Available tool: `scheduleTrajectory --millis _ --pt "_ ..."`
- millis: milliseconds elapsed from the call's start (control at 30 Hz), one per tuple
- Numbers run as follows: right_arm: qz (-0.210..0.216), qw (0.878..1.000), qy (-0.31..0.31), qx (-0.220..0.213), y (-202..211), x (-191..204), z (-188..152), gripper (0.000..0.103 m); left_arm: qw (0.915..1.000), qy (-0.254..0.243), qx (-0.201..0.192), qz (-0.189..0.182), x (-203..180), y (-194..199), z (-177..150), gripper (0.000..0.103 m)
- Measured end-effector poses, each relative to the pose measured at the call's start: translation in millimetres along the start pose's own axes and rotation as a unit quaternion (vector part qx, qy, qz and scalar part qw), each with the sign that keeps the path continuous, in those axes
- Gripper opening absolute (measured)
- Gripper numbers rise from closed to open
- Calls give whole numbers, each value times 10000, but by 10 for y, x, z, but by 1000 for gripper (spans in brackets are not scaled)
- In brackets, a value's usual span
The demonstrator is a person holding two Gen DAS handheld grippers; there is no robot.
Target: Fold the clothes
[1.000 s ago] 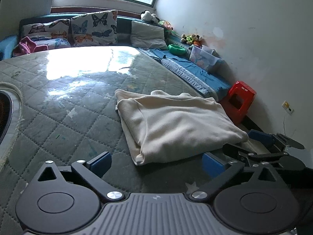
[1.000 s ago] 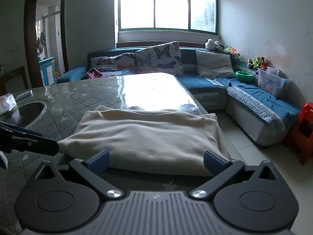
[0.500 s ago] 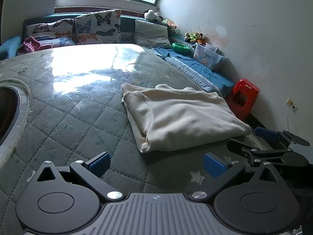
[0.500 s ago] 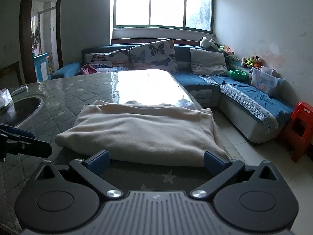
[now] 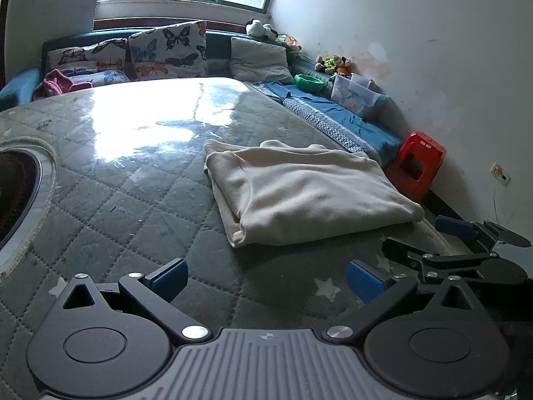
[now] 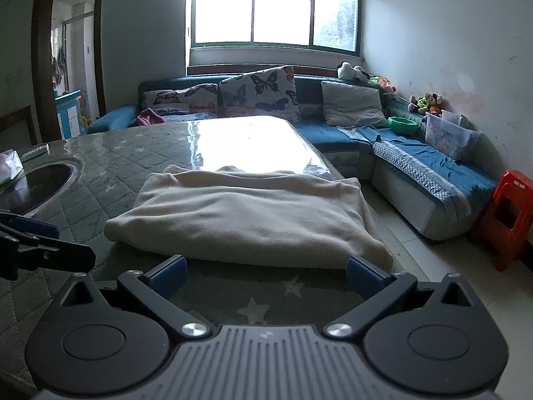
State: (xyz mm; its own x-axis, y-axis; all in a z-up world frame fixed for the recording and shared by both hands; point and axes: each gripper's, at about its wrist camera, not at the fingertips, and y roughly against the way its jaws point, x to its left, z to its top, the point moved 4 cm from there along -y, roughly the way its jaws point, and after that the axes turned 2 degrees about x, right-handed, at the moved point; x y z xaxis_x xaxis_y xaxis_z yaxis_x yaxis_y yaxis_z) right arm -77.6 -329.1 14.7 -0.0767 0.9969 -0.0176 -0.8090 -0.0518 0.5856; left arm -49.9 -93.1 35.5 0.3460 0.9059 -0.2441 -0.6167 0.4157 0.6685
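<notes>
A cream garment lies folded into a thick rectangle on the quilted green table, near its right edge. My left gripper hovers open over the table, a short way in front of the garment's near left corner, with nothing between its fingers. In the right wrist view the same garment fills the middle, and my right gripper stands open just before its near edge, apart from the cloth. The right gripper also shows at the right in the left wrist view.
A round dark inset sits in the table at the left. A blue sofa with butterfly cushions wraps the far and right sides. A red stool stands by the wall beside the table's right edge. A tissue pack lies far left.
Both grippers have drawn back from the folded garment, which now sits farther from their fingertips. The garment itself has not moved.
</notes>
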Motion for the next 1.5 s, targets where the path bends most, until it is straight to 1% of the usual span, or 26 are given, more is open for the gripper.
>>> scheduleTrajectory --millis 400,1067,1500 --pt "-5 10000 -35 -25 83 27 -39 103 9999 -164 5 26 -109 25 -86 103" --pt "37 9997 -105 -202 265 54 -66 103 9995 -319 13 63 -200 101 -178 103" --pt "96 9996 -139 -219 286 55 -107 103 9988 -451 38 162 -248 96 -199 103"
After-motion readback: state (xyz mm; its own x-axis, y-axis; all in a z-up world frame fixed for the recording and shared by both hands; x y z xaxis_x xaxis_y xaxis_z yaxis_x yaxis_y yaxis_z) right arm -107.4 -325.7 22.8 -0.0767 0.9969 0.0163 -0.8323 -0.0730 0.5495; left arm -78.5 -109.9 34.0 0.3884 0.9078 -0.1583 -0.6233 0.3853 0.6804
